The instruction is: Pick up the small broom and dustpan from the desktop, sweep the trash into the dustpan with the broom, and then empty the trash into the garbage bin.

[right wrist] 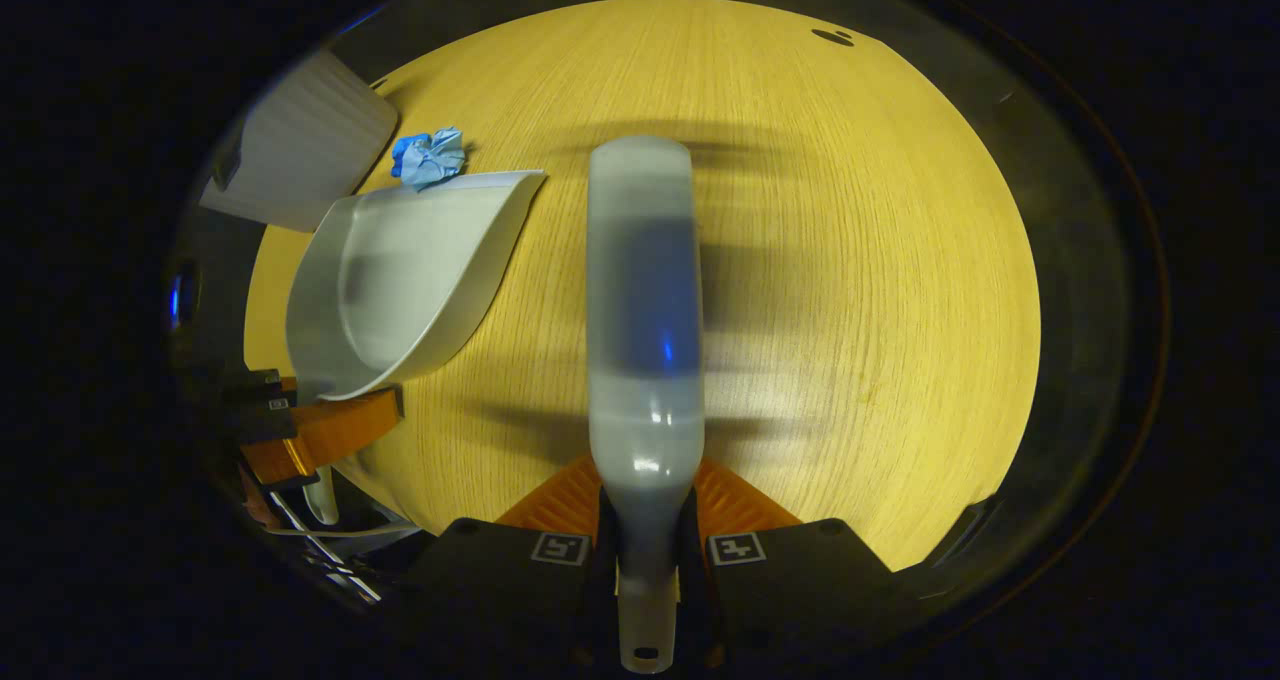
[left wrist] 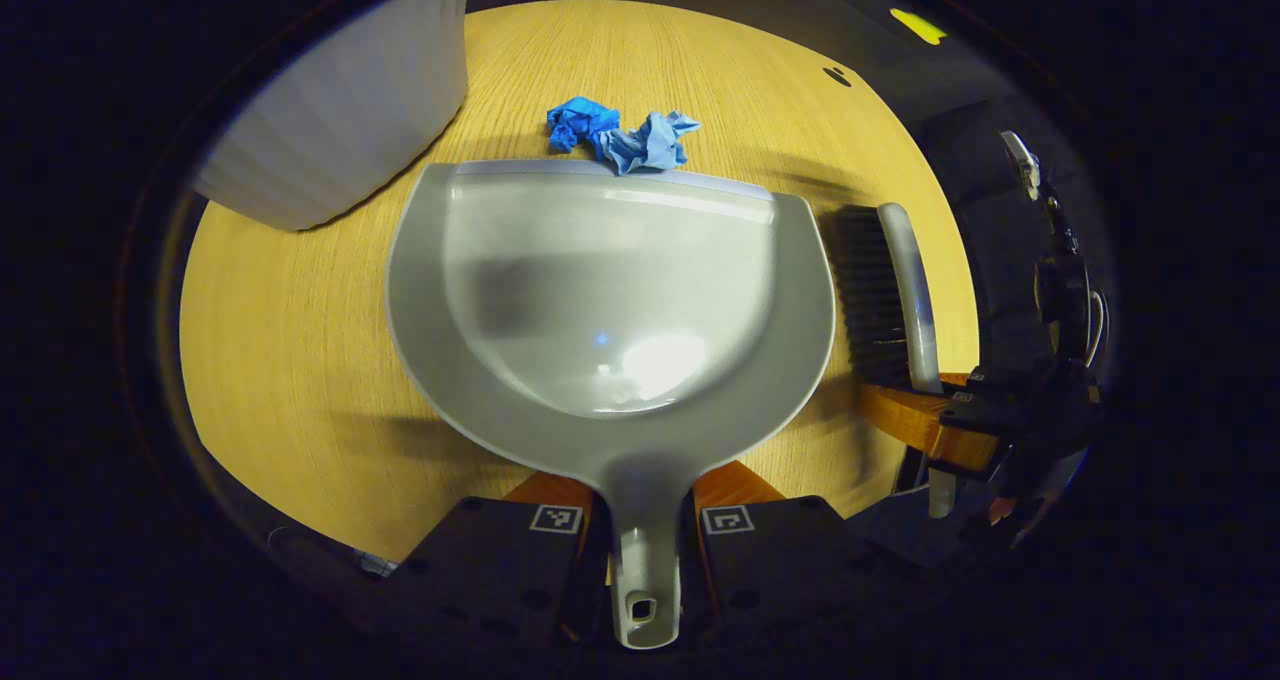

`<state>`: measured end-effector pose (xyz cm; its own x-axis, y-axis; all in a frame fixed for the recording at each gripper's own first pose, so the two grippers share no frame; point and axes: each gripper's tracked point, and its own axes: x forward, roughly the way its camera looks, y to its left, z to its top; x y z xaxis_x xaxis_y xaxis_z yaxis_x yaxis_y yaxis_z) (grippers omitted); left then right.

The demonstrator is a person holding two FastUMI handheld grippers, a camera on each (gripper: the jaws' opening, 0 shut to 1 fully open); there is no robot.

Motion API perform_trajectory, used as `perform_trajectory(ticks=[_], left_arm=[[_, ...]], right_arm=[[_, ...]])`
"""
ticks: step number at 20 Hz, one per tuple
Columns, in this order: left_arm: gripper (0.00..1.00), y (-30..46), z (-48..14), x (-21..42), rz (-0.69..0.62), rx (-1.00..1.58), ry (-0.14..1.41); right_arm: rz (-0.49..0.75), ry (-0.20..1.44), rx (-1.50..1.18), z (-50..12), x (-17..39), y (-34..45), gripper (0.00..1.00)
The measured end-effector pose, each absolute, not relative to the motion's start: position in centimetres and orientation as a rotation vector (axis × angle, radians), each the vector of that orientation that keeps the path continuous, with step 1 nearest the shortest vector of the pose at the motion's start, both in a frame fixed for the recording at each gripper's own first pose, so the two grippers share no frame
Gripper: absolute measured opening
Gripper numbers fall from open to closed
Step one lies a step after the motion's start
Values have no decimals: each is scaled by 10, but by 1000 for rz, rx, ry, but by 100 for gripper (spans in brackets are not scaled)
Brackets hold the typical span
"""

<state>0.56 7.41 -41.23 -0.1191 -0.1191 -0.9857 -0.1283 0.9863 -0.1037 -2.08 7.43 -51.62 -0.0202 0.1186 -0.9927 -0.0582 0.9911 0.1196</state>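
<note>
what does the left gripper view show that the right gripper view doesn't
Left gripper view's own: the dustpan face-on with its full inside, its handle clamped in the left gripper, and the broom's dark bristles from the side. Right gripper view's own: the broom's smooth back from above, its handle clamped in the right gripper, with wide desktop to its right. Shared: the dustpan, the blue crumpled trash at its front lip, the white bin beside it.

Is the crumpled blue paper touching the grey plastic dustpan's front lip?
Touching. In the left gripper view the crumpled blue paper overlaps the grey plastic dustpan lip, no wood showing between.
</note>
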Motion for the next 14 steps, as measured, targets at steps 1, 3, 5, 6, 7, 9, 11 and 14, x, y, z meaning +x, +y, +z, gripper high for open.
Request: perform_trajectory(ticks=[1,3,5,6,7,9,11,14], left_arm=[[27,76,-409,6,9,-181,1700],[26,81,-408,-2,-14,-148,1700],[26,86,-398,-10,-36,-131,1699],[26,90,-393,-13,-47,-120,1699],[26,95,-388,-14,-51,-97,1692],[26,109,-382,-17,-60,-5,1682],[25,123,-380,-20,-68,98,1680],[26,133,-380,-24,-70,188,1671]], right_arm=[[151,1594,54,-515,-23,77,31],[168,1592,98,-501,-24,84,24],[174,1546,85,-484,-8,86,23],[177,1511,55,-474,5,84,24],[181,1461,19,-461,22,82,23],[198,1351,-70,-436,66,82,23],[213,1271,-151,-422,114,84,23],[236,1258,-301,-431,159,87,23]])
